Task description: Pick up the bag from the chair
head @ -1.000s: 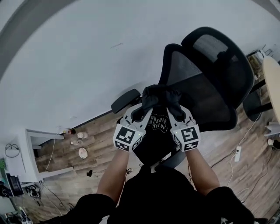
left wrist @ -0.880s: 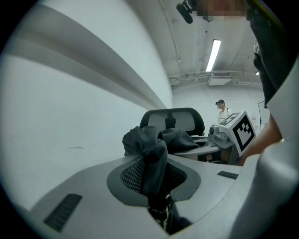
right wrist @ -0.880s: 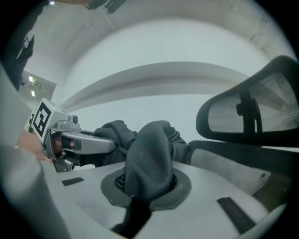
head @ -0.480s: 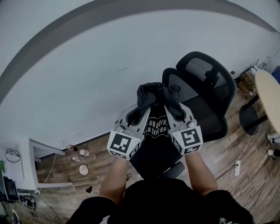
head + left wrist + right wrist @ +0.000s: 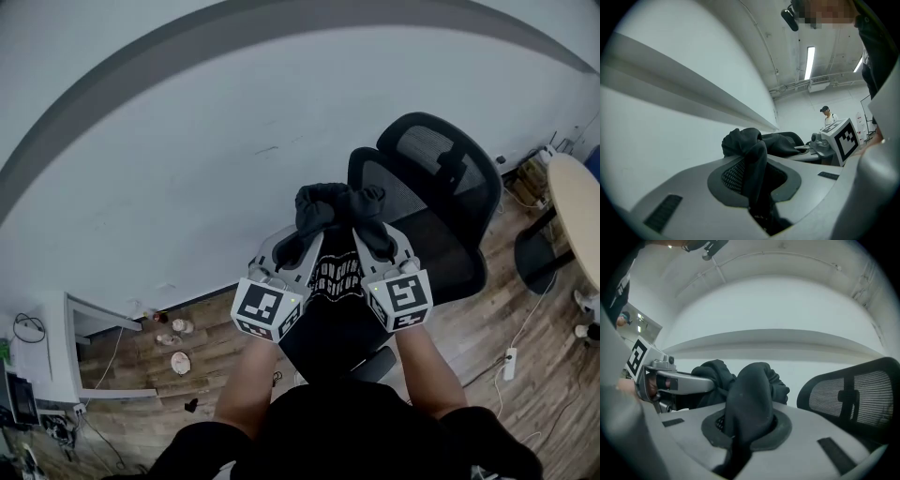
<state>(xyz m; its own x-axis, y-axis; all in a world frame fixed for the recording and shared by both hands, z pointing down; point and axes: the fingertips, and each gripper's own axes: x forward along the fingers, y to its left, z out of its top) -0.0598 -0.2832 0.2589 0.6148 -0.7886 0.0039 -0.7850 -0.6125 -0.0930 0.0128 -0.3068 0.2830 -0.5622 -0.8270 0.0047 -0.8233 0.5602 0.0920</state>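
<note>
Inspecting the bag (image 5: 334, 300), we find black cloth with white print on its face, too small to read. Left tool (image 5: 296, 242) and right tool (image 5: 377, 240) are each clenched on a bunched black handle, holding the bag aloft between them, near the black mesh chair (image 5: 450, 178).

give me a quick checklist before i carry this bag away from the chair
1. The left gripper is shut on fabric of the bag: ok.
2. The right gripper is shut on the bag's fabric: ok.
3. Both grips at about the same height, bag hanging between them: ok.
4. Bag's bottom free of the chair: cannot tell, its lower edge merges with the person's dark clothing in the head view.
5. The round table at the right stands apart from the bag: ok.
</note>
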